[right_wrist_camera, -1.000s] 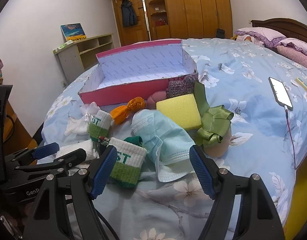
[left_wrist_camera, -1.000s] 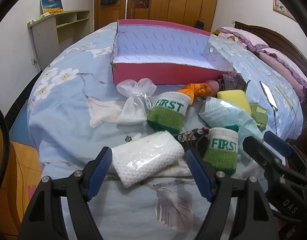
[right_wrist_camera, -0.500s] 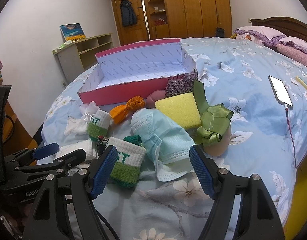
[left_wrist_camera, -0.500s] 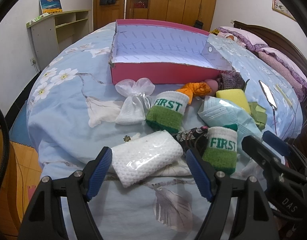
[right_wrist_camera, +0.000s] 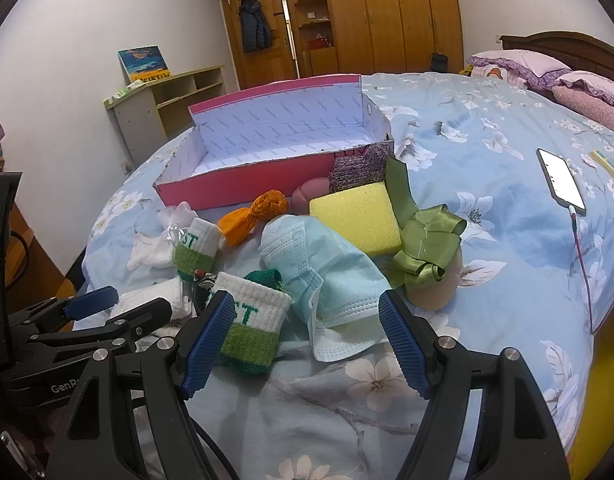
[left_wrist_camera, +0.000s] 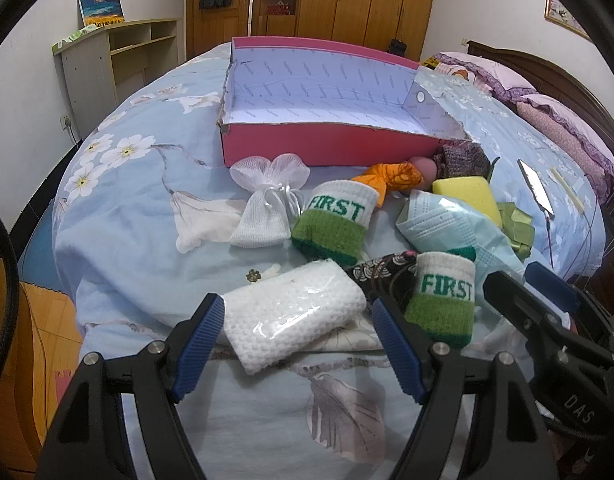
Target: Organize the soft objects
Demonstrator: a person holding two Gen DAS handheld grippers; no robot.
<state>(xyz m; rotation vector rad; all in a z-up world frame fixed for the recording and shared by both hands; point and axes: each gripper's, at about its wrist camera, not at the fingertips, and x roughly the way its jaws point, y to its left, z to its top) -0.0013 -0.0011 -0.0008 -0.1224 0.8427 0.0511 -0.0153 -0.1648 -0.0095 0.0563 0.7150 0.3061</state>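
Partly hidden under the face mask point(right_wrist_camera: 331, 276), a peach ball point(right_wrist_camera: 435, 292); both grippers' jaws gape, holding nothing.

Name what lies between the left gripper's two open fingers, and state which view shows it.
The white knitted cloth in clear wrap lies between the open fingers of the left gripper, resting on the bedspread; the left wrist view shows it.

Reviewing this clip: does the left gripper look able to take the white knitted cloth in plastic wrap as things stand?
Probably yes. The left gripper is open, and the white knitted cloth lies right ahead between its fingers. Nothing lies on top of it; only a dark patterned cloth sits close at its right edge.
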